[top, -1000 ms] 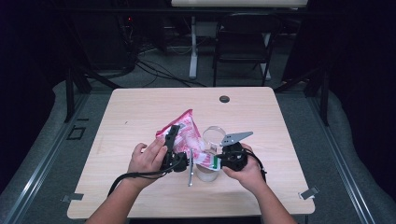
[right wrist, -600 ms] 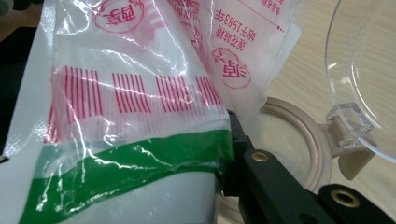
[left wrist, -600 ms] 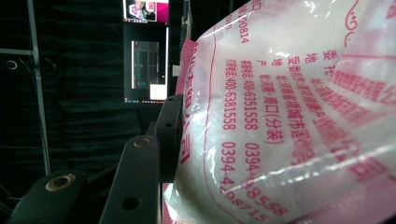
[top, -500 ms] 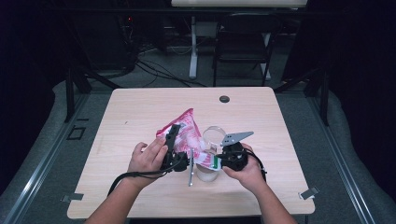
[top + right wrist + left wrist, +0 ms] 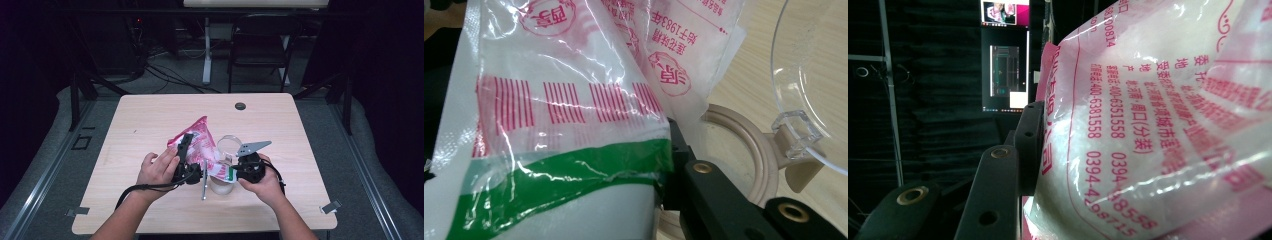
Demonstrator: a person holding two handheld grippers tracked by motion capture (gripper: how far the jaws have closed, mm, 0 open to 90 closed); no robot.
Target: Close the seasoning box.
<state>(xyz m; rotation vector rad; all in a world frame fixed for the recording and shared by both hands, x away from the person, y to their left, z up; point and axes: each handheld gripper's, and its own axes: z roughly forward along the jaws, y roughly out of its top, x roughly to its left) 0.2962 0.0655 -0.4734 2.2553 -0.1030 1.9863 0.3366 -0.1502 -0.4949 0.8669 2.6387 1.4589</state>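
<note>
The jaws of the left gripper [image 5: 184, 150] are pressed onto the upper part of the pink bag [image 5: 199, 142], and those of the right gripper [image 5: 235, 171] pinch its green-banded lower corner, so the bag is held tilted over the open jar [image 5: 223, 184] just below both, apparently for pouring. Against the earlier frames, nothing is seen to have shifted.

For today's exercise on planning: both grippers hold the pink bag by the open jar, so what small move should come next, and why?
Probably tip the pink bag a little further toward the jar. The left gripper holds its raised end, the right gripper its green-striped corner right at the jar's rim, and the clear hinged lid stands open.
</note>
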